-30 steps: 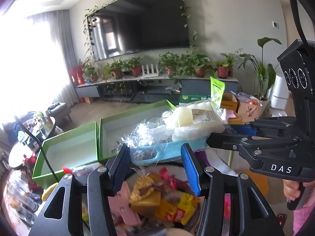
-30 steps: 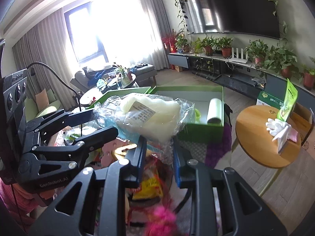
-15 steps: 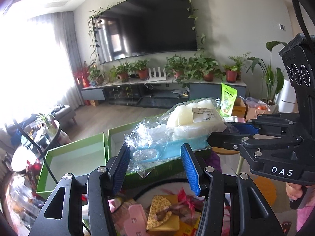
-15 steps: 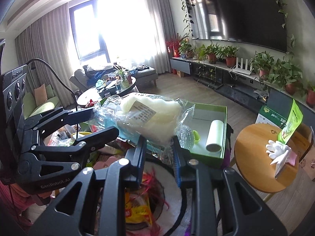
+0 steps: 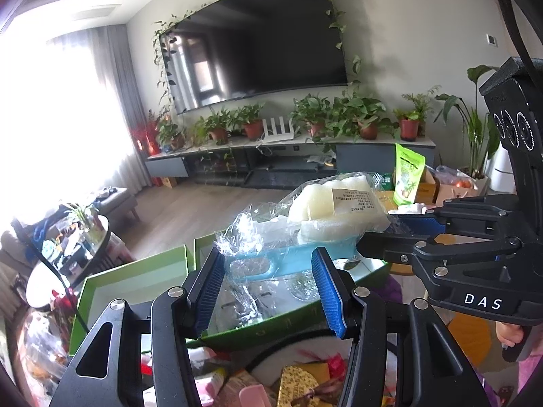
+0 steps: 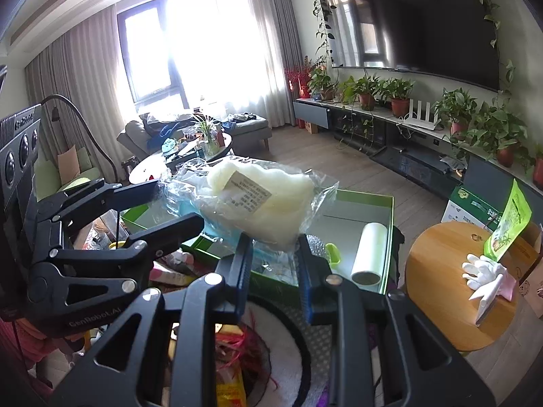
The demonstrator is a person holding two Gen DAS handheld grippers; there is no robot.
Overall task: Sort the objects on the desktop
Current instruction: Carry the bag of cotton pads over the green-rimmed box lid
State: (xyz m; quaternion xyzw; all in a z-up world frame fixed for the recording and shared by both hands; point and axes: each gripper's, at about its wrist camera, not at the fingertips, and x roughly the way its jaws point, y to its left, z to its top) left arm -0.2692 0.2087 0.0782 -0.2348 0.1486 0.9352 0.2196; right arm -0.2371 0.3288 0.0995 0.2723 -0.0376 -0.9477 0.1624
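Note:
A clear plastic bag (image 5: 305, 224) holds white sponges with a paper label and a blue handled tool. Both grippers grip it in the air over the right green box (image 5: 271, 329). My left gripper (image 5: 268, 288) is shut on the blue handle end. My right gripper (image 6: 275, 264) is shut on the sponge end of the bag (image 6: 258, 200); it also shows in the left wrist view (image 5: 400, 230). The left gripper shows in the right wrist view (image 6: 163, 210).
Two open green boxes sit side by side, the left one (image 5: 135, 288) bare. The right box (image 6: 380, 210) holds a white roll (image 6: 370, 254). A white round tray (image 6: 288, 356) of snacks lies below. A round wooden side table (image 6: 441, 271) stands at right.
Both grippers have carried the bag forward and up, from above the snack tray to above the right green box. Both grips are unchanged.

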